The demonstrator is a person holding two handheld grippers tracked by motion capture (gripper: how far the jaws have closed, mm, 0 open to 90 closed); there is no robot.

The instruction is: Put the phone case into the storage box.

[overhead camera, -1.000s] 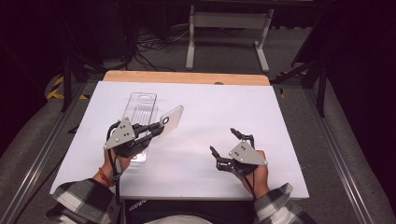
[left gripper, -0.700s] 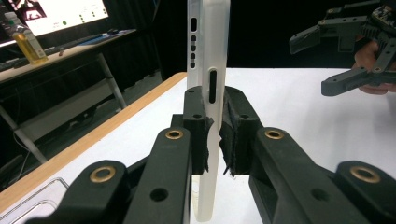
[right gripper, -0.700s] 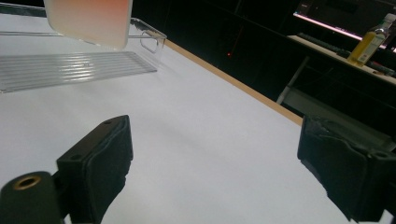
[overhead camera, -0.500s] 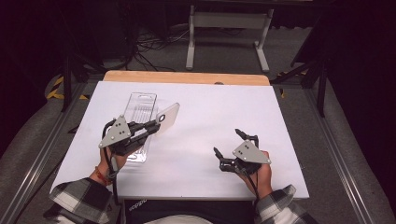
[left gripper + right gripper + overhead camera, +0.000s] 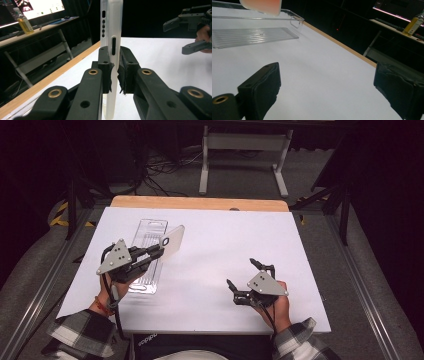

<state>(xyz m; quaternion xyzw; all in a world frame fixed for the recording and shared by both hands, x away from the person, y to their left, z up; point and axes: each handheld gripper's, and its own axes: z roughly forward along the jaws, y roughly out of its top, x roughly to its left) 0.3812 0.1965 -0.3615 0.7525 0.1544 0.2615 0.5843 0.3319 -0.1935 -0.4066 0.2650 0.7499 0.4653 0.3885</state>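
The left tongs [image 5: 159, 251] are clenched on a translucent phone case [image 5: 171, 241], their black pads [image 5: 105, 66] pressing its thin edge from both sides. In the left gripper view the case stands on edge between the pads, its port cut-outs facing the camera and its upper end rising past the top of the frame. In the high view the case is lifted off the bench [image 5: 210, 240] and tilted, hanging over the near-right edge of a clear plastic tray [image 5: 145, 232]. The tray lies flat on the white surface, its ribbed floor bare in the right gripper view.

The right tongs [image 5: 244, 277] are released: their jaws have just been opening and now stand wide apart with nothing between them, low over the white bench top well to the right of the tray. A plaid sleeve [image 5: 80, 332] covers the left forearm nearer the bench's front edge than the tray.
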